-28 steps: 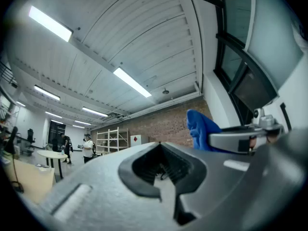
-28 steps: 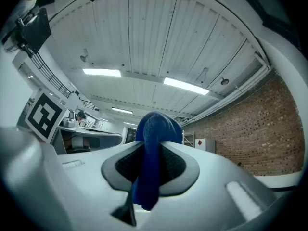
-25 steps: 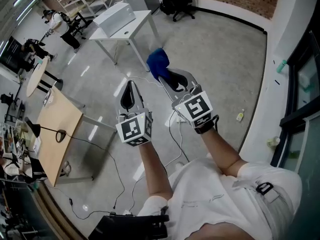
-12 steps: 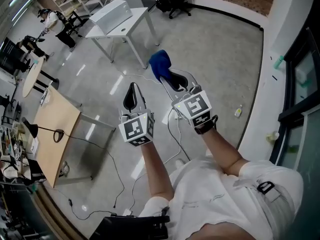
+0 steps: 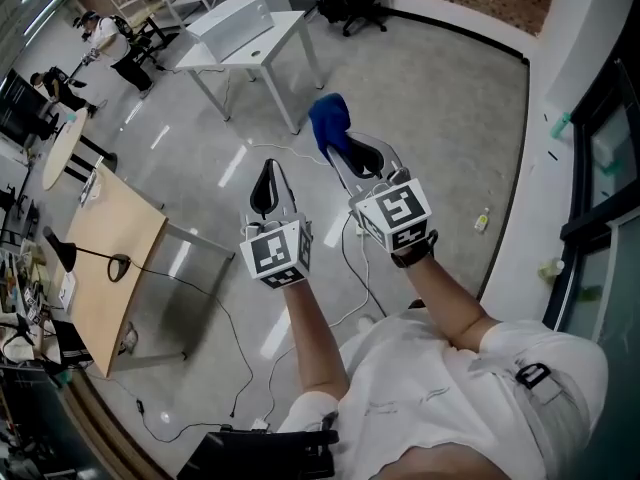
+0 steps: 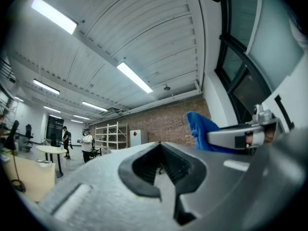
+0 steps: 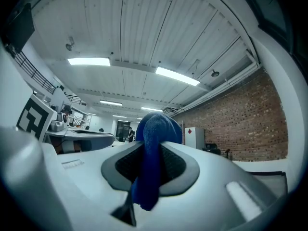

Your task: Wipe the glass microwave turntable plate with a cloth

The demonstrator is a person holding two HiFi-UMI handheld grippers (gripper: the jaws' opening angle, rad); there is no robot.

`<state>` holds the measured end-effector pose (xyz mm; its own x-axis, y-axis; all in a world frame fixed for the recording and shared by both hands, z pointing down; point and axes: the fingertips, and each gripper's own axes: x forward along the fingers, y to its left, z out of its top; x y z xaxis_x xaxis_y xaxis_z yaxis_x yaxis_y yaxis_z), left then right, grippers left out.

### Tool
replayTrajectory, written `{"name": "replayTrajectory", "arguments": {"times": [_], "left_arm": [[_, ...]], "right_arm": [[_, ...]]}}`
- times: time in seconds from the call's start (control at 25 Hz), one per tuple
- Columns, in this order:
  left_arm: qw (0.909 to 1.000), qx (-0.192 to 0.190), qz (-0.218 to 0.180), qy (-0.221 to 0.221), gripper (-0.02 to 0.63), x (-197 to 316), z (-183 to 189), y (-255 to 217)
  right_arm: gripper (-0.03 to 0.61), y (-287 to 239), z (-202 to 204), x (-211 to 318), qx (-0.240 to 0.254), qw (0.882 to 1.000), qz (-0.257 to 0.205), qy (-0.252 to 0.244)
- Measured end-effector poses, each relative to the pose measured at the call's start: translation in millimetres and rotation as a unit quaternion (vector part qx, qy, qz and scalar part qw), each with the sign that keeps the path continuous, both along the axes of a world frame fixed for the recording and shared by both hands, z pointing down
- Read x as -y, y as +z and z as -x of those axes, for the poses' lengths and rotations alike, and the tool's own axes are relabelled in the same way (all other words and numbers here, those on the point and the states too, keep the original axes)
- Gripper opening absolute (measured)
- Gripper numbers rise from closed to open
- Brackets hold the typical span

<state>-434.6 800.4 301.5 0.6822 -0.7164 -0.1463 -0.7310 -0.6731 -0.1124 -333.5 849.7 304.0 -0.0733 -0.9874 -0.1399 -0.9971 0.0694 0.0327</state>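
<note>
Position: the person stands on open grey floor with both grippers held up at about chest height, pointing out into the room. Neither is over a work surface.
Right gripper [image 5: 340, 146]: jaws closed on a blue cloth [image 5: 328, 118]. A wad of cloth stands proud of the tips, and a tail hangs down between the pads on the near side.
Left gripper [image 5: 266, 168]: jaws brought together with nothing between them. Its own view shows only ceiling and a far brick wall past the tips.
Spacing: the two grippers are side by side, near each other but apart, the right one slightly ahead.
Turntable plate: not found in any view. A white table [image 5: 283, 36] stands well ahead and to the left, carrying a white box [image 5: 232, 18]. The box may be the microwave, but I cannot tell from here, and no glass shows on or beside it.
Other: a wooden table [image 5: 110, 258] stands to the left and cables [image 5: 350, 263] trail on the floor below the grippers.
Step (judged): cloth in hand, wiping not begun. This reads as the carry toward the plate.
Next move (judged): close on the white table and locate the plate. Steady its rim with the empty left gripper, then lay the cloth flat on the glass before any stroke.
Watch: glass can slide under a one-sided push.
</note>
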Motion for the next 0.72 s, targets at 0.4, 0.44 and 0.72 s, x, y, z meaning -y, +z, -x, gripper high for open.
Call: {"name": "replayTrajectory", "arguments": {"times": [0.4,0.44,0.72], "left_arm": [[0.9932,0.033,0.028,0.108,0.0,9,-91,28],[0.9924,0.032,0.027,0.116,0.0,13,-106,26],[0.9782,0.006,0.046,0.202,0.001,14,-258,0]], "right_arm": [[0.077,10,-75,0,-0.008,0.997,0.021,0.076],[0.077,11,-88,2,-0.007,0.997,0.024,0.079],[0.075,4,-195,5,-0.013,0.995,0.015,0.1]]}}
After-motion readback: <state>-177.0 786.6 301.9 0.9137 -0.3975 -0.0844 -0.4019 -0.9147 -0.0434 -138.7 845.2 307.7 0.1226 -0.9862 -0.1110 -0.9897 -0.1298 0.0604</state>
